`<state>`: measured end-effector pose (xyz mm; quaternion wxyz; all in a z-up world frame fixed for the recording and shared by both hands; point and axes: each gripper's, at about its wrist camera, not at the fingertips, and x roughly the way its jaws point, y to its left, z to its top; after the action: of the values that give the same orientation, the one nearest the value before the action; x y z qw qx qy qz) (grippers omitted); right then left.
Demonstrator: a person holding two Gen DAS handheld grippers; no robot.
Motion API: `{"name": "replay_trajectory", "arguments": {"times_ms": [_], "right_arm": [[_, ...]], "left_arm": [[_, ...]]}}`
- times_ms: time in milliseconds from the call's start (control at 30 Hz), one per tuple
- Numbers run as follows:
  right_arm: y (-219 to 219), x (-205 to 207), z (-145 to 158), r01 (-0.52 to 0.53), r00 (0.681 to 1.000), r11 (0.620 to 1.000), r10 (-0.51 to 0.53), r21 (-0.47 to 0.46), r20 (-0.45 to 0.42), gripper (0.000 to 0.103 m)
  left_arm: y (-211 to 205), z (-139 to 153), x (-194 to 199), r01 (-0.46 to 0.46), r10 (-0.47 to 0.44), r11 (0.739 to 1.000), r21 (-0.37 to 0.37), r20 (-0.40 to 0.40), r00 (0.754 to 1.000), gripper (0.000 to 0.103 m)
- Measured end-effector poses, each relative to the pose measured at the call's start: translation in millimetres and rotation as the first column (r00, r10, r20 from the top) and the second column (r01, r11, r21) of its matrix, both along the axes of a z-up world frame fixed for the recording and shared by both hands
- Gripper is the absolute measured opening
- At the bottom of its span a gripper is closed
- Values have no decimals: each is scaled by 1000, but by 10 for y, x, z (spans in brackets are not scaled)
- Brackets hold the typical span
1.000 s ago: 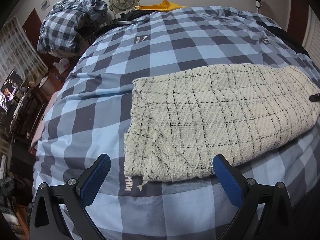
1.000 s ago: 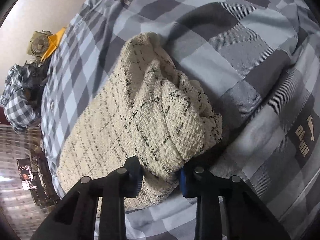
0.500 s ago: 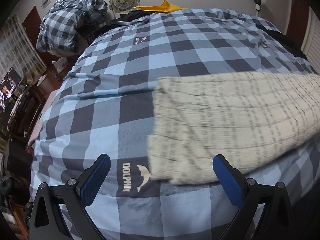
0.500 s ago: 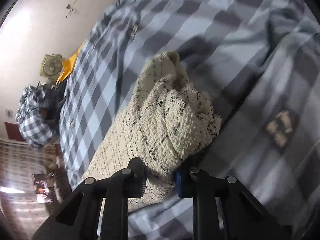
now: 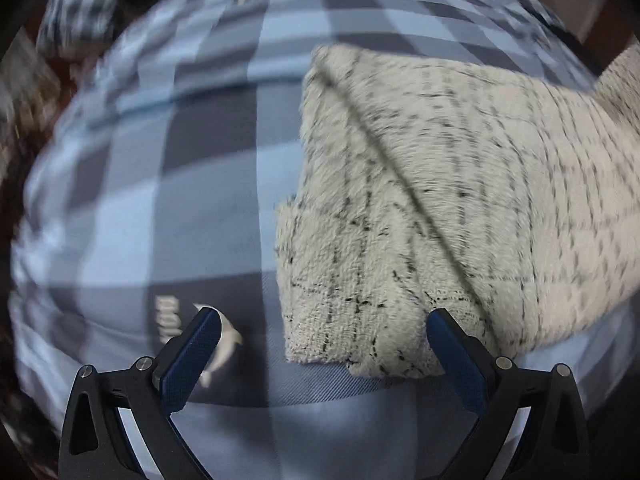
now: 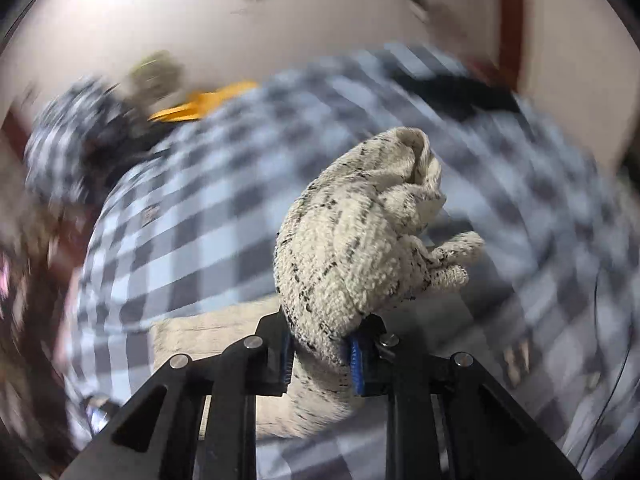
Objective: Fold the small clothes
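Bed covered by a blue-and-grey checked duvet point(image 5: 168, 168), dolphin logo print point(image 5: 224, 344) near its front edge. Both views motion-blurred. Pale wall point(image 6: 280, 8) behind the bed; crumpled checked bedding pile point(image 6: 68, 140) and something orange-yellow point(image 6: 204, 104) at the far-left edge, too blurred to name; red-brown door frame point(image 6: 510, 20) at far right.

Cream knit garment with thin black check lines point(image 5: 460, 200) lies on the right half of the duvet, its left corner close to the front edge, a diagonal fold running across it; its right end rises off the surface. Bare duvet to the left of the garment and beyond it.

Left gripper point(image 5: 320, 344) spread wide, grasping nothing, low over the front edge; its right fingertip point(image 5: 444, 328) overlaps the garment's near corner, contact unclear; left fingertip over the logo.

Right gripper point(image 6: 320, 352) clenched on a bunched end of the garment point(image 6: 352, 240), wad sticking up past the blue pads point(image 6: 356, 360), raised above the duvet.
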<state>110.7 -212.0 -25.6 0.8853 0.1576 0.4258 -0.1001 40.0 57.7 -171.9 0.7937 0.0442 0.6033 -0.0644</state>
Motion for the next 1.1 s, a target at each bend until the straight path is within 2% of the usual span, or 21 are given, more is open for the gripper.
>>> {"name": "replay_trajectory", "arguments": {"times_ms": [133, 200, 333, 367, 433, 500, 533, 600, 633, 667, 700, 733, 767, 800, 833, 867, 900, 933, 1000, 1067, 1100], "right_arm": [[1050, 110, 142, -202, 978, 972, 207, -117, 31, 19], [1515, 179, -33, -281, 959, 954, 283, -108, 3, 19], [2166, 392, -705, -389, 917, 920, 383, -38, -114, 21], [2325, 474, -968, -431, 889, 902, 428, 16, -160, 24], [2475, 551, -1259, -493, 837, 867, 495, 72, -235, 25], [2473, 526, -1251, -554, 790, 822, 569, 133, -229, 26], [2390, 473, -1152, -561, 786, 808, 588, 179, -191, 31], [2009, 324, -882, -555, 777, 718, 628, 420, -47, 54], [1828, 242, -753, -543, 780, 665, 626, 513, 14, 76], [1629, 136, -593, -542, 784, 620, 616, 567, 75, 89], [1425, -2, -403, -552, 790, 609, 601, 570, 123, 91], [1194, -155, -215, -577, 791, 624, 589, 527, 167, 91], [1039, -289, -110, -589, 795, 661, 577, 465, 186, 94], [815, -439, -28, -570, 820, 747, 543, 343, 180, 102], [694, -555, -26, -520, 854, 825, 499, 221, 144, 103], [566, -627, -77, -443, 895, 892, 436, 88, 94, 102], [466, -665, -219, -362, 932, 931, 363, -36, 19, 102], [421, -655, -368, -326, 945, 940, 322, -99, -49, 102], [374, -548, -727, -297, 942, 946, 269, -128, -198, 102], [342, -461, -899, -250, 946, 963, 220, -104, -236, 102], [296, -466, -878, -229, 956, 970, 209, -77, -205, 102]], "left_arm": [[398, 70, 32, -180, 170, 972, -152, -80, 982, 103], [671, 260, -7, -273, 272, 943, -190, -33, 962, 103], [1218, 599, -142, -444, 467, 876, -190, 104, 878, 103], [1326, 649, -168, -472, 499, 860, -194, 125, 858, 103], [1417, 709, -186, -491, 519, 850, -189, 149, 841, 103], [1385, 789, -189, -488, 511, 859, -154, 199, 836, 103], [1337, 856, -184, -478, 493, 870, -120, 244, 835, 103], [1204, 961, -163, -456, 452, 888, -66, 313, 835, 103], [1149, 1002, -151, -439, 426, 897, -42, 344, 837, 103], [1064, 1040, -113, -415, 386, 910, -7, 378, 841, 103], [989, 1068, -108, -397, 356, 917, 22, 399, 845, 103], [922, 1097, -67, -380, 327, 924, 48, 418, 848, 103], [844, 1116, -68, -360, 296, 930, 69, 436, 850, 103], [767, 1150, -77, -335, 265, 939, 81, 453, 851, 103], [704, 1186, -90, -314, 241, 946, 84, 469, 850, 103], [624, 1244, -115, -294, 218, 952, 82, 492, 843, 103], [573, 1290, -121, -284, 207, 956, 76, 511, 834, 103], [515, 1345, -134, -273, 198, 960, 64, 534, 822, 103], [393, 1439, -154, -229, 178, 973, 19, 569, 803, 103], [304, 1455, -115, -152, 157, 987, -57, 559, 814, 103], [297, 1434, -66, -121, 164, 986, -114, 541, 825, 103]]}}
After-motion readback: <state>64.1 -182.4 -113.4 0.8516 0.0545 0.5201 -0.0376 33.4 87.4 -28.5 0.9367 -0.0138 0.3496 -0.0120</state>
